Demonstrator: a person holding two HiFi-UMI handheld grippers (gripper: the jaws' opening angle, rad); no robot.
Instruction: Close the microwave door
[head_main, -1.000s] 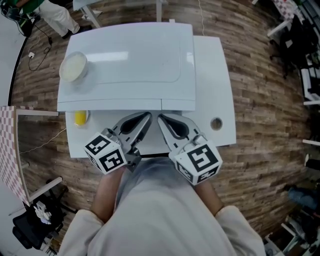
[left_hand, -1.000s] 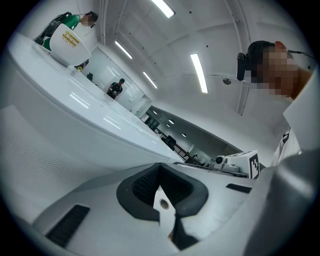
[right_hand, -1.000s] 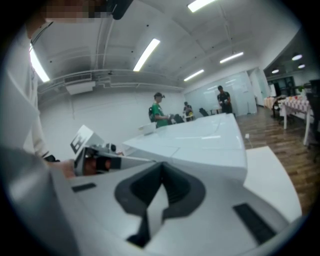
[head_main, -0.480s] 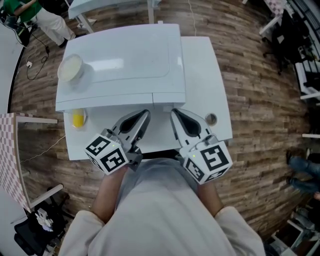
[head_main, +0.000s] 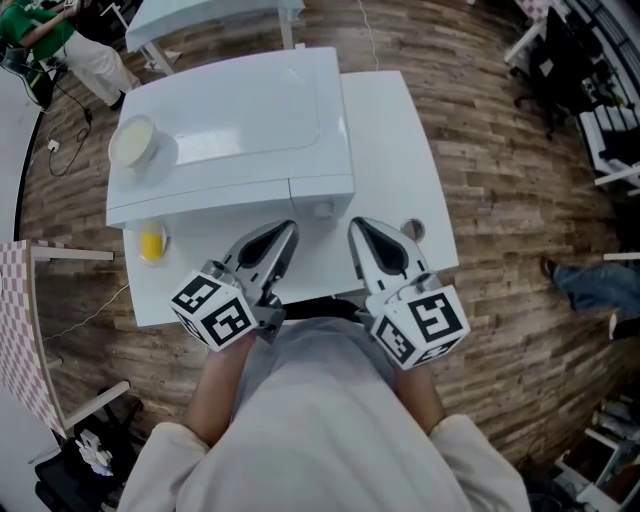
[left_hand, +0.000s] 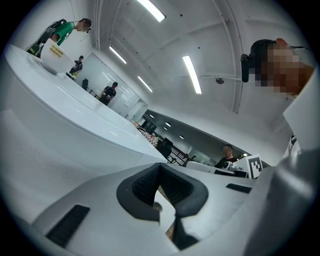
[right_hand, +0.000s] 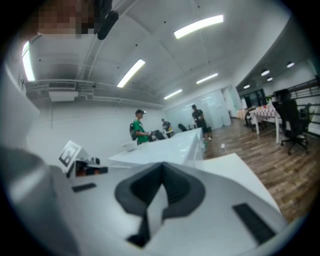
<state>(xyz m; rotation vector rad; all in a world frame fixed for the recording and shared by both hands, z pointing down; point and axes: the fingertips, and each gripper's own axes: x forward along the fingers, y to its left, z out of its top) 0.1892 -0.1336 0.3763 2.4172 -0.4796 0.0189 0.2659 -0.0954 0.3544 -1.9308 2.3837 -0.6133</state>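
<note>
Microwave (head_main: 225, 125) stands on the white bench (head_main: 395, 150), its door (head_main: 200, 208) lying flush with the front. A bowl (head_main: 133, 143) sits on its top, and a yellow thing (head_main: 151, 242) lies on the bench by its left corner. Just before the door hover the left tool (head_main: 288, 230) and right tool (head_main: 358, 224), both clenched on nothing.

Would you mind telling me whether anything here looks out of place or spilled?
Nothing looks spilled or damaged. The only oddity is a bowl resting on top of the microwave, near its left edge.
</note>
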